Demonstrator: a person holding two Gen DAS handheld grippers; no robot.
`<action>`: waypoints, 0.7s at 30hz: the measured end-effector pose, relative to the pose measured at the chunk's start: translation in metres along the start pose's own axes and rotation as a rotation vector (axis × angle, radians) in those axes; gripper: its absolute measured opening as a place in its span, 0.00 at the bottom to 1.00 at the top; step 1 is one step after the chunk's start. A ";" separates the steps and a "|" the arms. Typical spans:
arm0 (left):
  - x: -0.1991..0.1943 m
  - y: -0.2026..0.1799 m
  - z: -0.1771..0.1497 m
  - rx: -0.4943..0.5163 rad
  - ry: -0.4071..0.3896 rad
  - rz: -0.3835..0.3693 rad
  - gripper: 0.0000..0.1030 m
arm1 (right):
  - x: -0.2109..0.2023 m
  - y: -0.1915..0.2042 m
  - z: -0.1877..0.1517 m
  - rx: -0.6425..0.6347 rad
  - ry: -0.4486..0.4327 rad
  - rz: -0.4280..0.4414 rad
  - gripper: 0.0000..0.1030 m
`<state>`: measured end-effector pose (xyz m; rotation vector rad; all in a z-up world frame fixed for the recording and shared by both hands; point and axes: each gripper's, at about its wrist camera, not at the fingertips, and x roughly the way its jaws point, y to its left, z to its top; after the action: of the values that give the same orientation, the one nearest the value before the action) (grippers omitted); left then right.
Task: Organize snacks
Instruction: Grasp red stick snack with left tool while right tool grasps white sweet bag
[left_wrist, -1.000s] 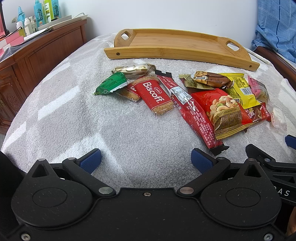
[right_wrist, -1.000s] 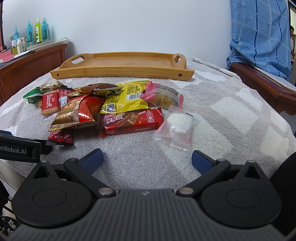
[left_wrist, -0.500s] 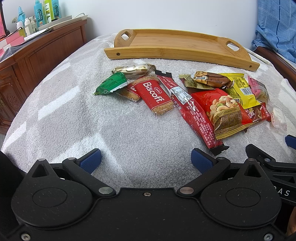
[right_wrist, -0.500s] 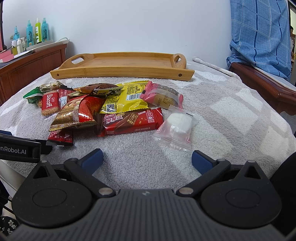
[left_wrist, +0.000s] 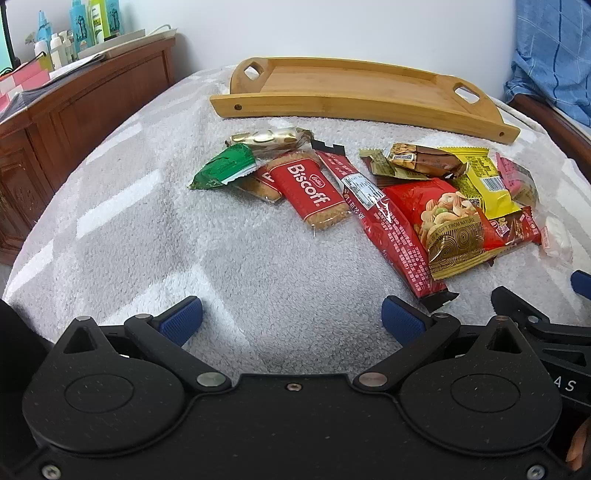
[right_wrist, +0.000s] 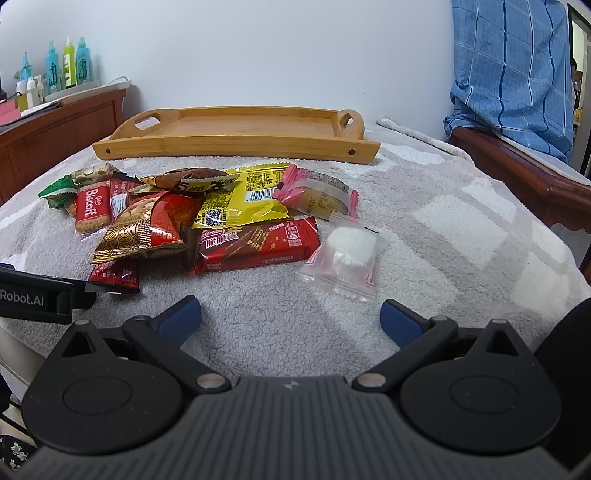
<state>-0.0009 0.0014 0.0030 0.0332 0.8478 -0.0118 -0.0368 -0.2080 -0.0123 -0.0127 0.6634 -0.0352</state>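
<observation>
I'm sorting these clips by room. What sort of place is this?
Probably a bedroom: the snacks lie on a soft grey blanket, a wooden dresser carries toiletry bottles, and blue checked bedding is piled to the right.

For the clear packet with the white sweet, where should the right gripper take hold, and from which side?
Grip the clear packet across its bulging white middle, coming from above with the open right gripper. It lies flat and apart on the towel; the crimped ends are thin.

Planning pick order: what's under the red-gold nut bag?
The nut bag lies over the long red bar and the edge of the red wafer pack. Anything else beneath is covered.
</observation>
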 end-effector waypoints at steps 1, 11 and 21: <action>0.000 -0.001 -0.001 0.000 -0.007 0.003 1.00 | 0.000 0.000 0.000 -0.001 0.000 -0.002 1.00; -0.001 0.002 0.010 -0.037 0.059 -0.016 0.99 | -0.002 -0.004 0.009 0.008 0.030 0.029 1.00; -0.025 0.007 0.031 -0.172 -0.009 -0.163 0.44 | -0.028 -0.025 0.021 0.043 -0.110 0.029 0.81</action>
<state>0.0059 0.0073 0.0421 -0.1973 0.8383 -0.0921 -0.0470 -0.2321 0.0219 0.0358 0.5524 -0.0205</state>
